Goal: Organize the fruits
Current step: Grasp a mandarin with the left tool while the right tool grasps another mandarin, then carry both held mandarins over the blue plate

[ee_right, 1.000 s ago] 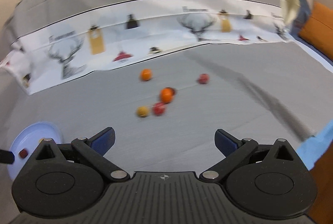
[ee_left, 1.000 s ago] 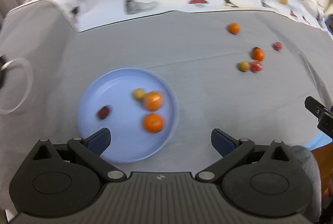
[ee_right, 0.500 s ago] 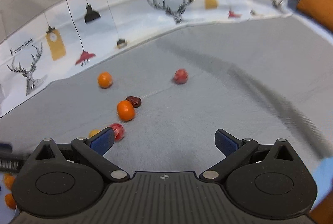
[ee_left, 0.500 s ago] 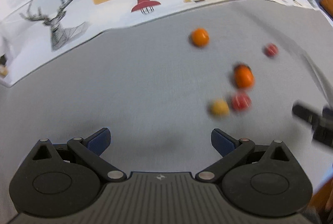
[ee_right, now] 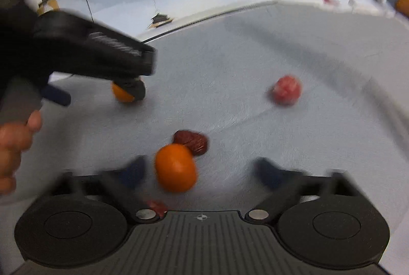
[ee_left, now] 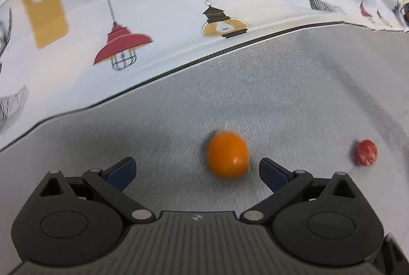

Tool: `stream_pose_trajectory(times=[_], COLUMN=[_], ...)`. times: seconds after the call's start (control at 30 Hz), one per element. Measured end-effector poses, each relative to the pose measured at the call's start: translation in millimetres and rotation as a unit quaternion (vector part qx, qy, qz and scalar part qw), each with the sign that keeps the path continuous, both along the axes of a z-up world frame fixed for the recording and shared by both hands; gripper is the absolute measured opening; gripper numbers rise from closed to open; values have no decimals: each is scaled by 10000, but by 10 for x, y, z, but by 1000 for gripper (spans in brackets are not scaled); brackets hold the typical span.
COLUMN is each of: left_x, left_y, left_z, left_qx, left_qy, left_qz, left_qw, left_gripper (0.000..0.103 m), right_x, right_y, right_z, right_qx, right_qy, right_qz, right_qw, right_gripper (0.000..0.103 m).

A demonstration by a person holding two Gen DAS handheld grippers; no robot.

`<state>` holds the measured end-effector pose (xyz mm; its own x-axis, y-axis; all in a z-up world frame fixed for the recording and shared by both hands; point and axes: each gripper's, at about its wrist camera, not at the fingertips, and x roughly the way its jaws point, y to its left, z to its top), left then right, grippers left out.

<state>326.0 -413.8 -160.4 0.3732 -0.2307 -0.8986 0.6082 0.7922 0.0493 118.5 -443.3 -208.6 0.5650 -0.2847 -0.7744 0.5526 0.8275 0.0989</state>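
Note:
In the left wrist view an orange [ee_left: 228, 154] lies on the grey cloth between the fingers of my left gripper [ee_left: 196, 172], close to the right pad. The jaws are closing and neither pad touches it. A small red fruit [ee_left: 366, 152] lies to the right. In the right wrist view a second orange [ee_right: 176, 167] sits between the blurred fingers of my right gripper [ee_right: 200, 171]. Its jaws are closing, still apart from the fruit. A dark red date [ee_right: 191, 142] touches that orange from behind. The left gripper [ee_right: 101, 95] straddles the first orange [ee_right: 122, 96].
A red fruit [ee_right: 285, 90] lies further back on the right. Another small red piece [ee_right: 157, 207] peeks out by my right gripper's body. A white cloth [ee_left: 122, 44] printed with lamps and deer borders the grey cloth at the back. A hand [ee_right: 15, 142] holds the left gripper.
Both grippers dropped and closed in on the loose fruits. The blue plate left the left view. Each gripper now has an orange between its fingers, and the right fingers blur inward.

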Motion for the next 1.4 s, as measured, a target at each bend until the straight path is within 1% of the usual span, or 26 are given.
stream_pose_trajectory(times=[0.03, 0.07, 0.1, 0.13, 0.23, 0.33, 0.47, 0.57, 0.63, 0.73, 0.8, 0.87, 1.03, 1.13, 1.2, 1.33, 1.4], left_x=[6, 16, 30, 24, -46, -191, -585, -985, -1280, -1754, -2073, -2357, -2960, -3222, -3363, -3508, -3551], left_y=[-35, -53, -59, -52, 59, 354, 963, 1511, 1901, 2493, 2874, 3228, 3962, 4238, 4366, 4509, 4520], left_z=[9, 10, 13, 31, 142, 402, 880, 1161, 1315, 1502, 1602, 1672, 1771, 1800, 1807, 1848, 1894], left_qx=[2, -24, -35, -26, 15, -118, -318, -393, -366, -355, -331, -362, -391, -476, -526, -713, -772], left_qy=[-24, 100, 242, 208, 47, 25, -186, -238, -237, -279, -374, -348, -368, -446, -501, -477, -546], left_qz=[-19, -67, -44, 25, 0, 57, 123, 167, 263, 394, 531, 706, 1159, 1279, 1307, 1257, 1242], left_qw=[10000, 9999, 9997, 9998, 10000, 9999, 9992, 9988, 9987, 9982, 9973, 9962, 9918, 9896, 9887, 9884, 9877], left_gripper=[68, 50, 36, 36, 35, 35, 35, 35, 35, 35, 35, 35, 35, 35, 35, 35, 35], right_x=[-31, -76, -139, -187, -399, -726, -1197, -1542, -1737, -2020, -2160, -2256, -2459, -2560, -2611, -2673, -2721], right_y=[-16, -58, -107, -142, -245, -317, -210, -31, 195, 575, 884, 1170, 2015, 2381, 2580, 2824, 2879], right_z=[18, 30, 42, 53, 144, 379, 804, 1100, 1284, 1491, 1588, 1678, 1919, 2034, 2100, 2217, 2299], right_qx=[12, 196, 364, 407, 419, 458, 236, 276, 327, 506, 692, 813, 814, 749, 560, 265, 168], right_qy=[21, 19, -18, -5, -70, -334, -702, -955, -1071, -1134, -1100, -1072, -1106, -1092, -1071, -1072, -1148], right_qz=[-14, -90, -236, -360, -755, -1033, -1130, -1074, -921, -526, -129, 237, 1184, 1614, 1829, 2040, 2064], right_qw=[10000, 9998, 9991, 9985, 9962, 9930, 9908, 9892, 9894, 9909, 9914, 9906, 9834, 9780, 9757, 9727, 9716], right_gripper=[30, 30, 29, 29, 29, 29, 29, 29, 29, 29, 29, 29, 29, 29, 29, 29, 29])
